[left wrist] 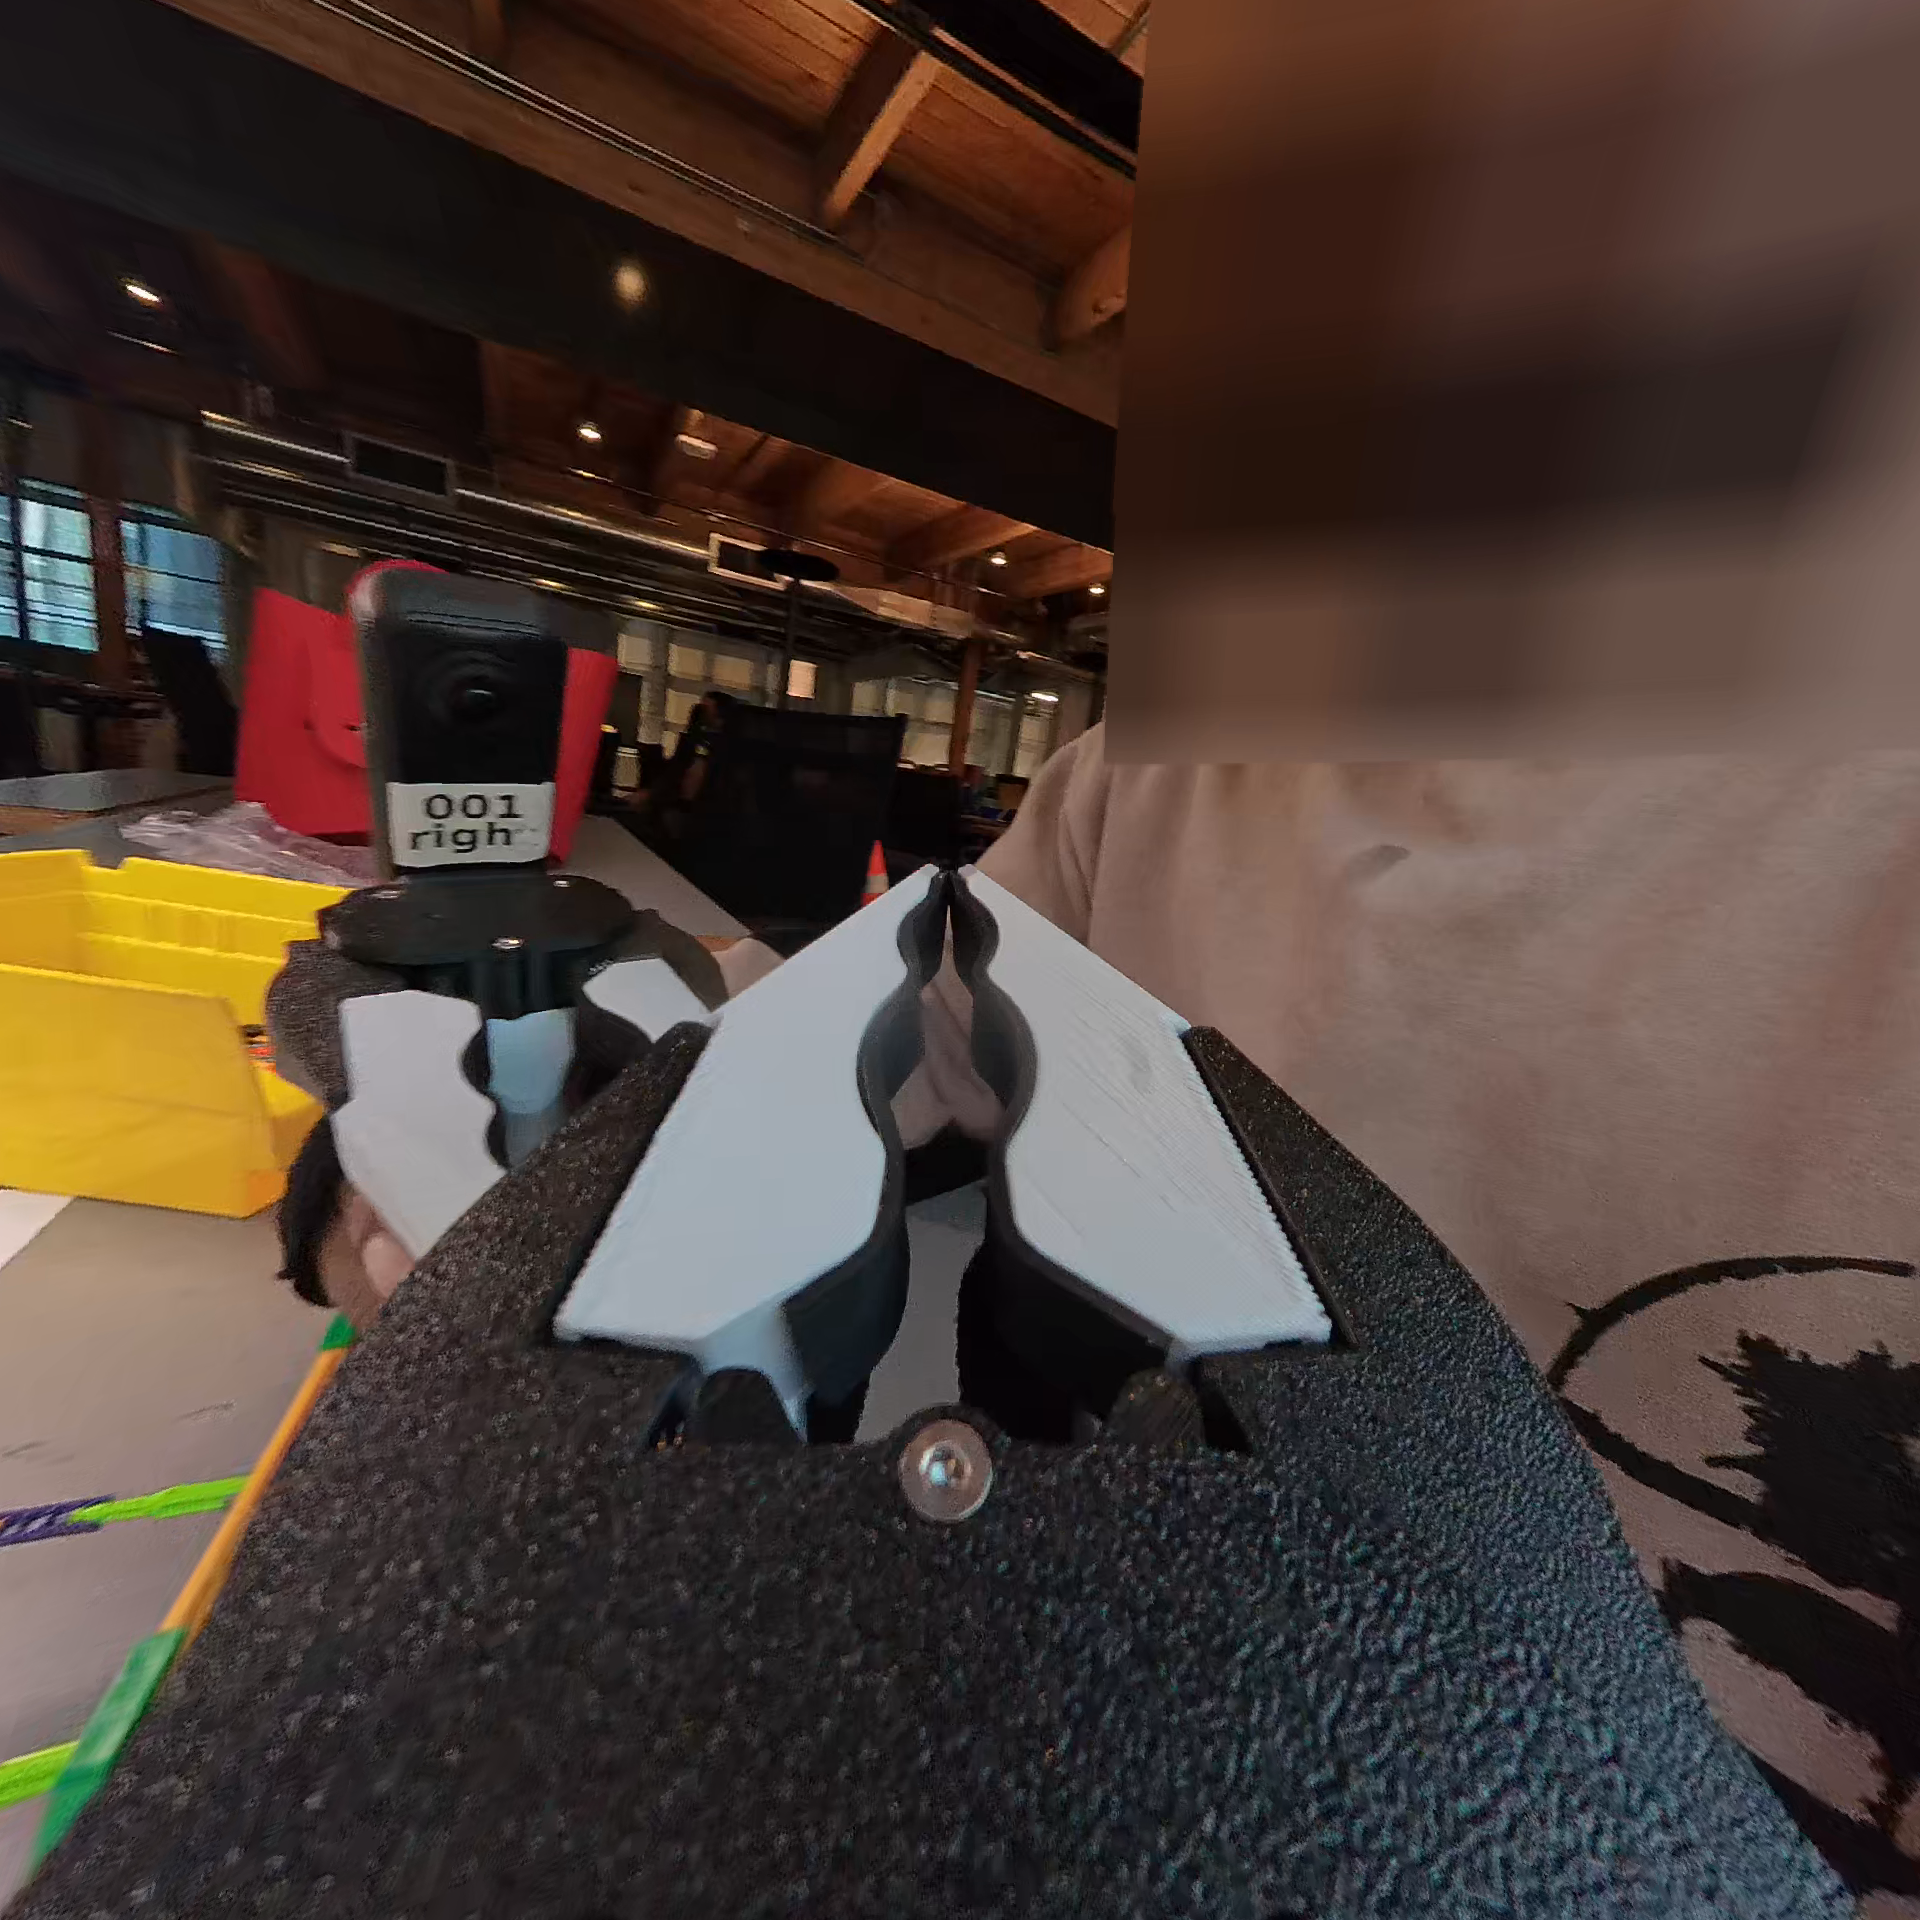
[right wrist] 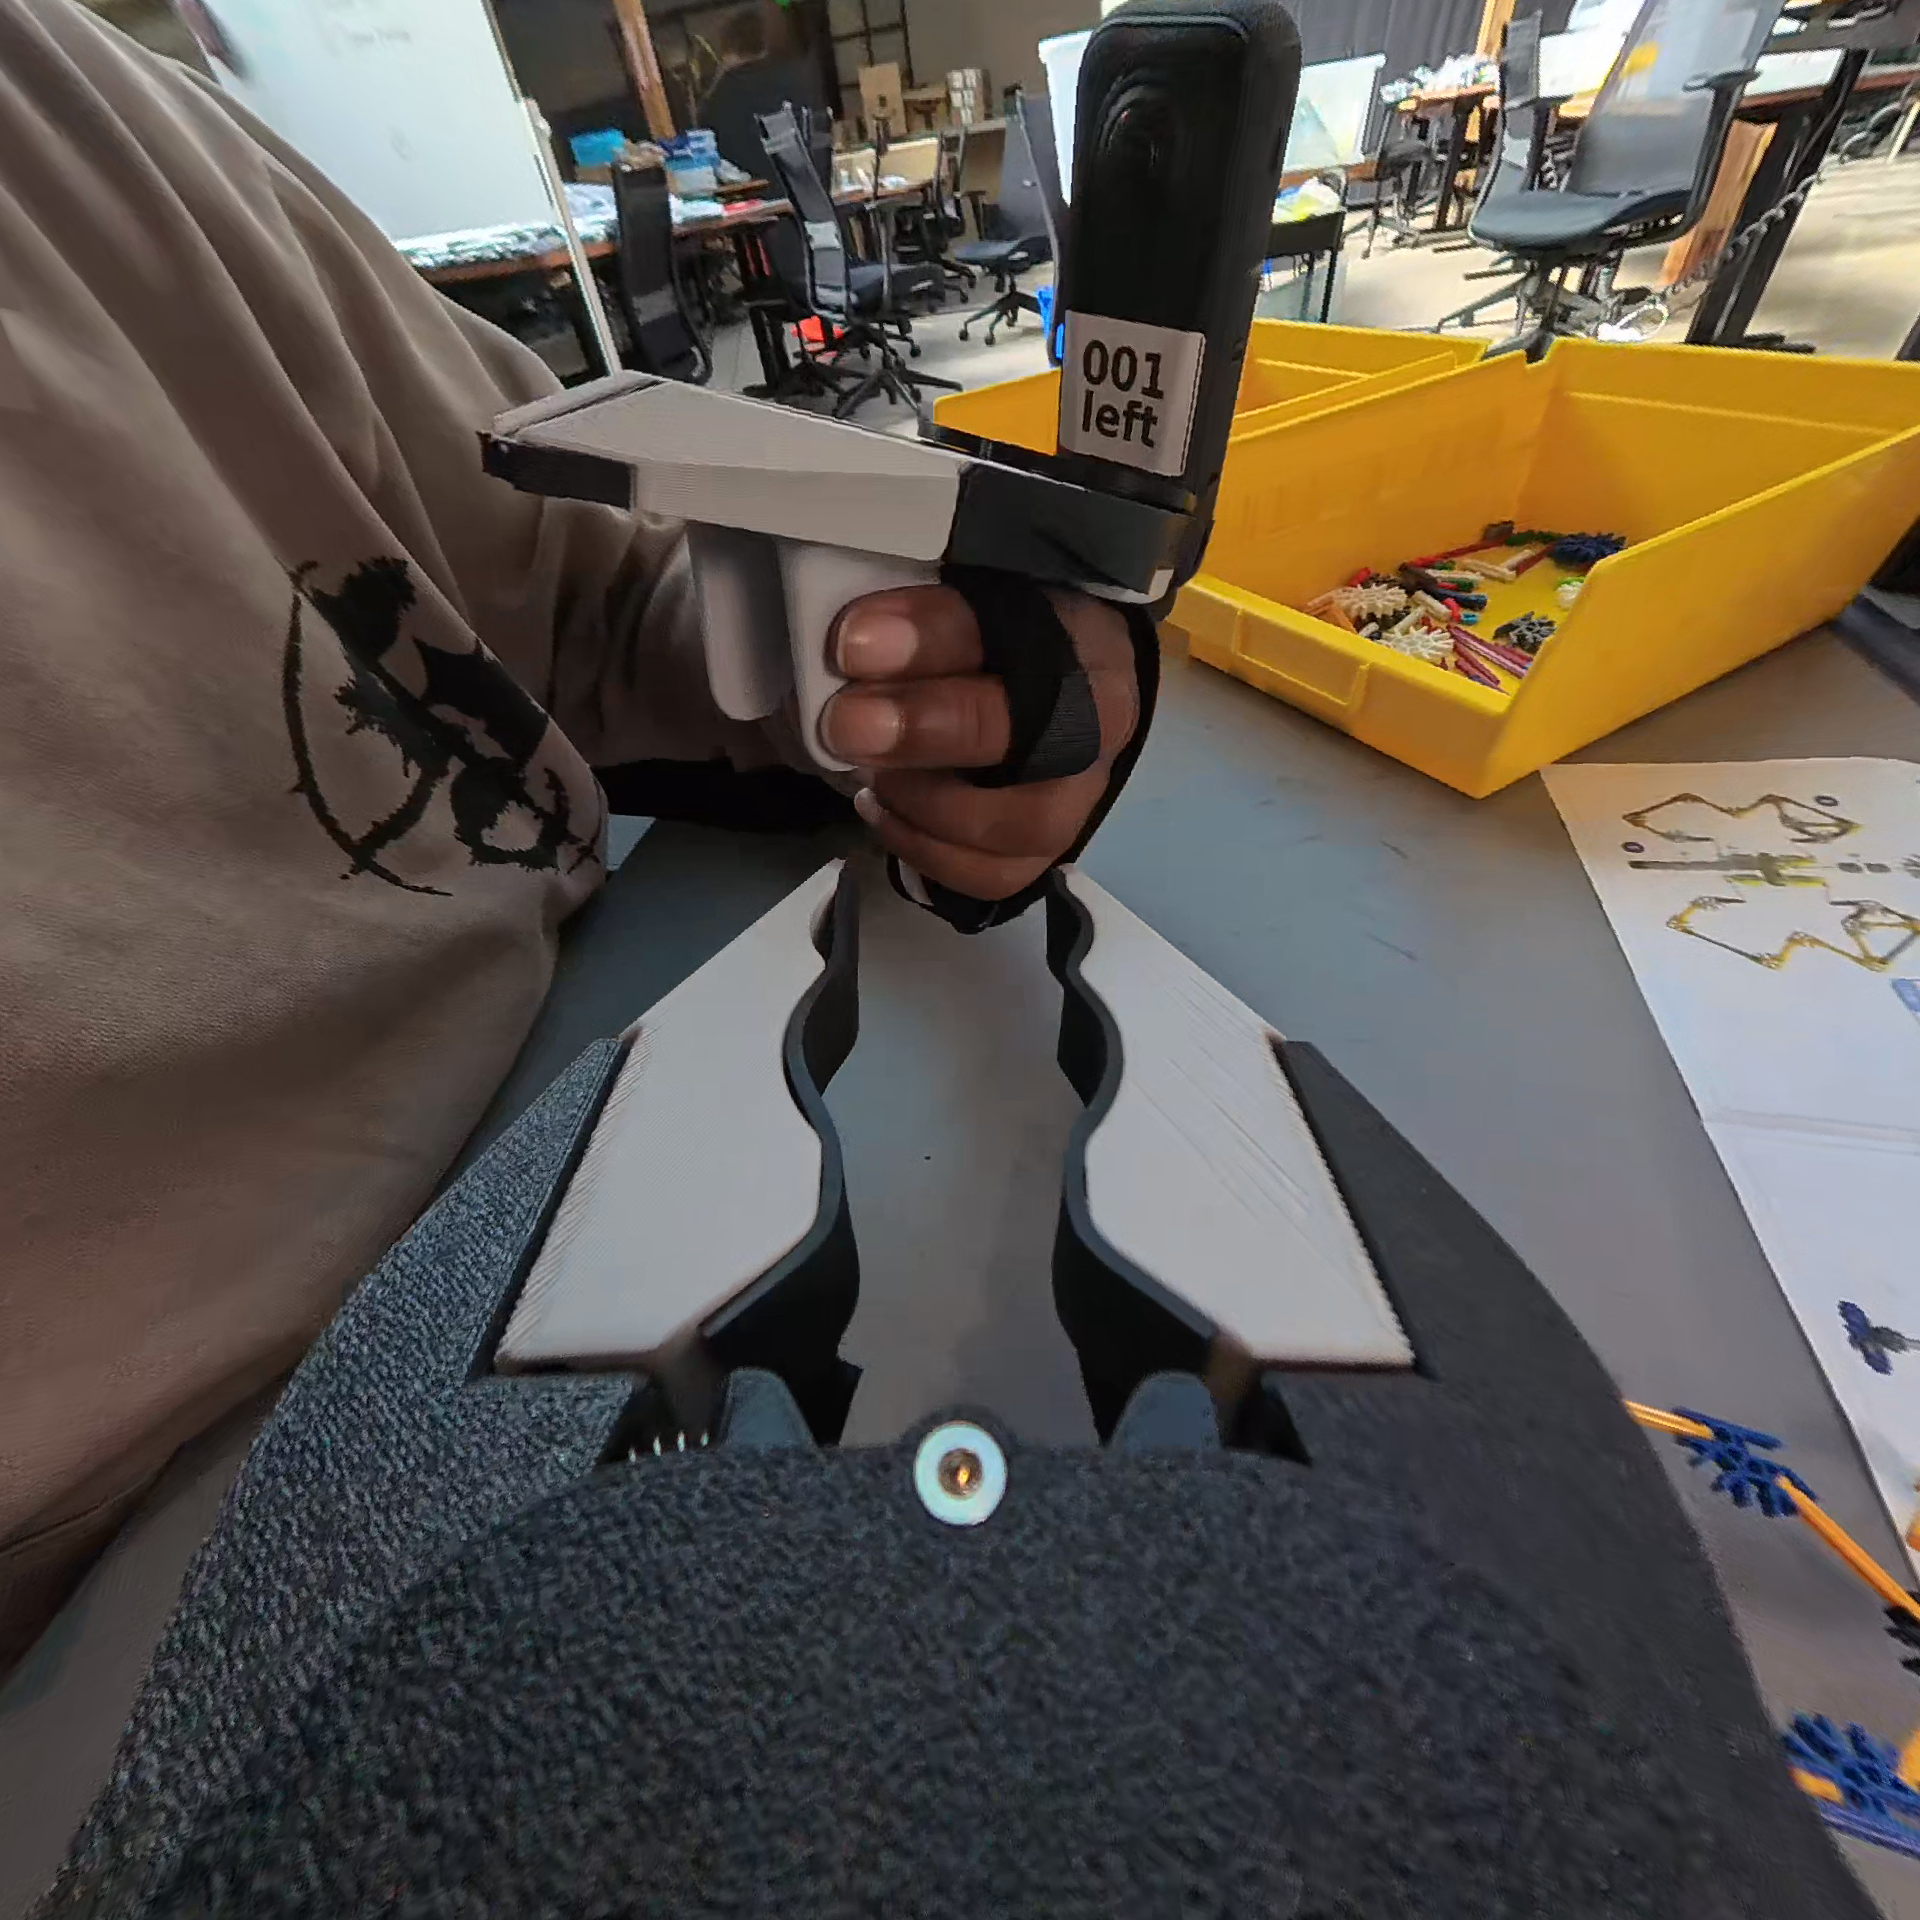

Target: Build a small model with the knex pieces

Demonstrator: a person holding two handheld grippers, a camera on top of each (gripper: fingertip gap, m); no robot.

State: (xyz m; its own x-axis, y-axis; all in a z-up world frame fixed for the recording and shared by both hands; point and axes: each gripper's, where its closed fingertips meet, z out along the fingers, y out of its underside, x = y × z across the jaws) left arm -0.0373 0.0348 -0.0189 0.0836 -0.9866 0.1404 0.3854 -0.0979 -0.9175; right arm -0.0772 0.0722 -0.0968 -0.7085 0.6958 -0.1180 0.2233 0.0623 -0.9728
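The room was big, with a brown wooden beam ceiling [left wrist: 935,135] and small round ceiling lights [left wrist: 630,281]. Tall windows [left wrist: 62,561] let in daylight. Black office chairs [right wrist: 1590,177] stood on the pale floor [right wrist: 1039,343] by long desks [right wrist: 727,223].

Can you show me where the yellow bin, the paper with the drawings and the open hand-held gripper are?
yellow bin [right wrist: 1507,499]: right wrist view, its inner side wall.
paper with the drawings [right wrist: 1787,1039]: right wrist view, a bare white part.
right hand-held gripper [right wrist: 951,904]: right wrist view, midway between its parted fingertips.

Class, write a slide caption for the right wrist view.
Open right gripper over grey table, facing hand-held left gripper; yellow plastic bin beyond.
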